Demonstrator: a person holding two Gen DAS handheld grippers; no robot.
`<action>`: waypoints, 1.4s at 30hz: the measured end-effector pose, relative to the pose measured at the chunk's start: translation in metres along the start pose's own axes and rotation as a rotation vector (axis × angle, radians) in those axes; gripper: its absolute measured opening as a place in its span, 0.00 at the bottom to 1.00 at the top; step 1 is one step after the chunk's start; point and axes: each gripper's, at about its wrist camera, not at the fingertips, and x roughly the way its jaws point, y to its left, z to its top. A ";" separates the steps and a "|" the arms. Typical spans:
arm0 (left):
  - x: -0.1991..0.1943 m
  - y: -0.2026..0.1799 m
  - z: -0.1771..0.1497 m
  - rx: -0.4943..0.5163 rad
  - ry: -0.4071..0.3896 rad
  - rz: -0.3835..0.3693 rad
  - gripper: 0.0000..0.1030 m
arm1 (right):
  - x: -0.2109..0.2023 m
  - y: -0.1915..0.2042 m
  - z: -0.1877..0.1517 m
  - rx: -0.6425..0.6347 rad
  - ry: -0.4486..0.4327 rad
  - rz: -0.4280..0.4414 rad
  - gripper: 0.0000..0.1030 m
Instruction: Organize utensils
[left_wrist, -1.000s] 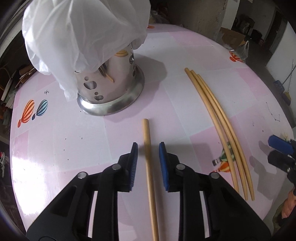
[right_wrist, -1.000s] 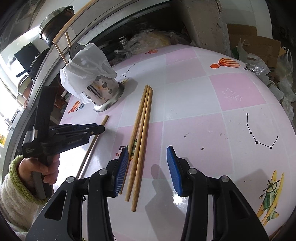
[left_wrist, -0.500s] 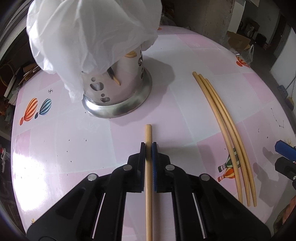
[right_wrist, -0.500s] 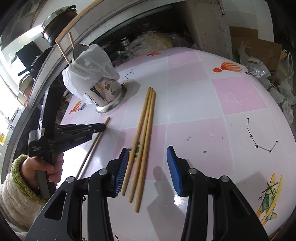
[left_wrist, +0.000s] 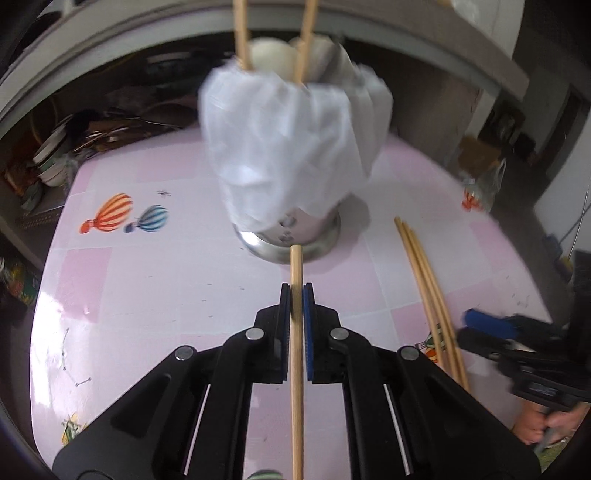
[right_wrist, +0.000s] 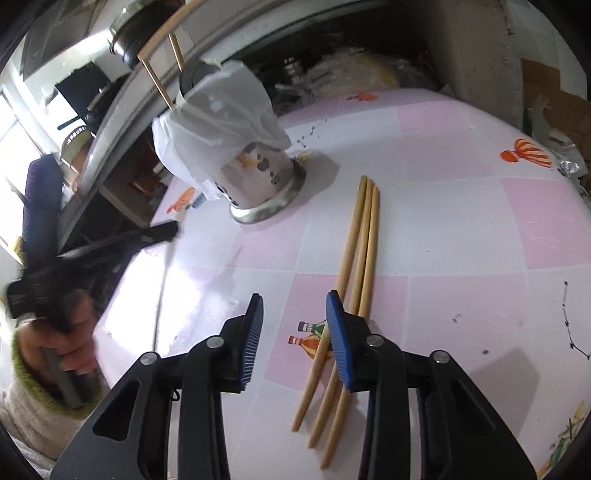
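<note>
My left gripper (left_wrist: 296, 291) is shut on a single wooden chopstick (left_wrist: 296, 347), held above the pink table (left_wrist: 147, 280) with its tip towards the steel holder (left_wrist: 295, 247). A white plastic bag (left_wrist: 291, 147) drapes the holder, and two chopsticks (left_wrist: 242, 33) stand in it. Three chopsticks (right_wrist: 364, 240) lie side by side on the table. My right gripper (right_wrist: 295, 310) hovers over their near ends, its jaws closing. Its right finger (right_wrist: 338, 332) overlaps the bundle, and the pads press on nothing. The left gripper (right_wrist: 162, 232) shows blurred at the left of the right wrist view.
A hand in a cream sleeve (right_wrist: 44, 406) holds the left gripper's handle. Behind the table runs a cluttered shelf (left_wrist: 92, 129). Cardboard boxes and bags (right_wrist: 554, 103) lie past the table's far right edge. The tablecloth (right_wrist: 480, 221) has balloon prints.
My left gripper shut on the single chopstick and lifted it off the table, towards the holder. My right gripper slid left across the three chopsticks and its jaws narrowed.
</note>
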 end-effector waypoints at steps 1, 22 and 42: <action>-0.007 0.004 -0.001 -0.013 -0.015 -0.004 0.05 | 0.003 0.001 0.000 -0.005 0.008 -0.004 0.30; -0.087 0.058 -0.018 -0.155 -0.169 -0.052 0.05 | 0.038 0.010 0.004 -0.063 0.127 -0.246 0.19; -0.096 0.062 -0.024 -0.169 -0.185 -0.048 0.05 | 0.023 0.030 -0.037 -0.058 0.205 -0.146 0.07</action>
